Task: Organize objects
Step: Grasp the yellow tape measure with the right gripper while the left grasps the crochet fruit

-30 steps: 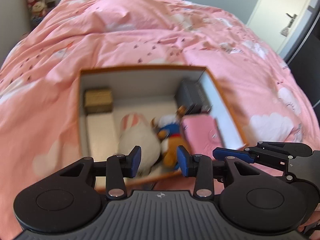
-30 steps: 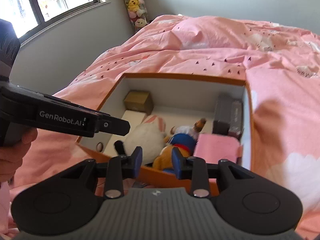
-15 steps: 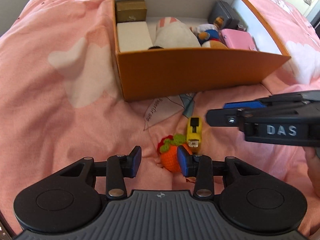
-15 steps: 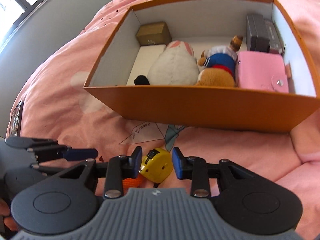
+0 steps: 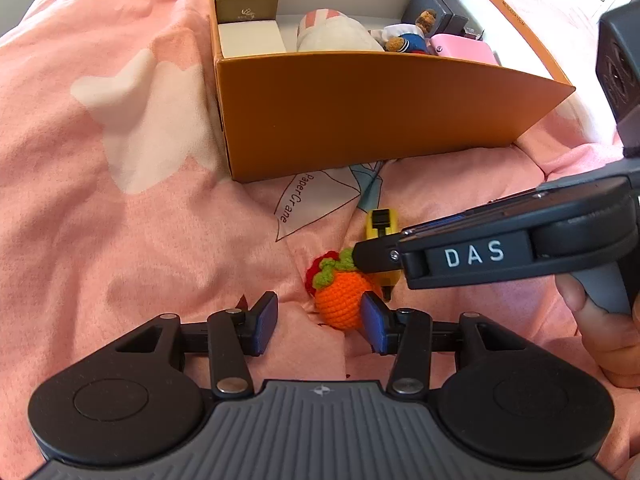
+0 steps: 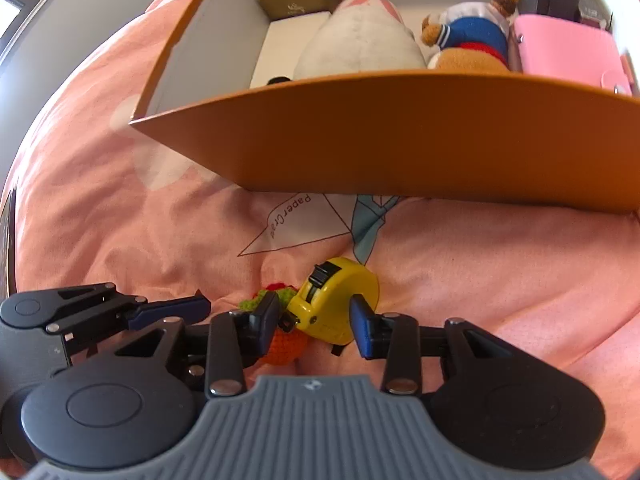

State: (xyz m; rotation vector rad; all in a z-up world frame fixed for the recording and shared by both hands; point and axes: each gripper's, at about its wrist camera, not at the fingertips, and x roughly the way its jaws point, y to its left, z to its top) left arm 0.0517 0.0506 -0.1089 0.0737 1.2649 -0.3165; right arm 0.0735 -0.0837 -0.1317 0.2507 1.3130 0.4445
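Note:
An orange crochet fruit (image 5: 342, 304) with a green top and a yellow tape measure (image 6: 334, 300) lie side by side on the pink bedspread in front of an orange box (image 5: 360, 120). My left gripper (image 5: 318, 322) is open, its right pad touching the crochet fruit. My right gripper (image 6: 316, 324) is open with the tape measure between its pads; it reaches in from the right in the left wrist view (image 5: 376, 258). The crochet fruit (image 6: 284, 348) lies partly under the right gripper's left finger.
The box holds a gold box (image 5: 246, 0), a white plush (image 5: 336, 36), a small bear doll (image 5: 404, 38), a pink case (image 5: 464, 50) and a dark box (image 5: 434, 6). A paper crane print (image 5: 316, 204) marks the bedspread (image 5: 120, 200).
Both grippers came down from above the box to the bedspread in front of it and closed in on the crochet fruit and tape measure. Both stay open.

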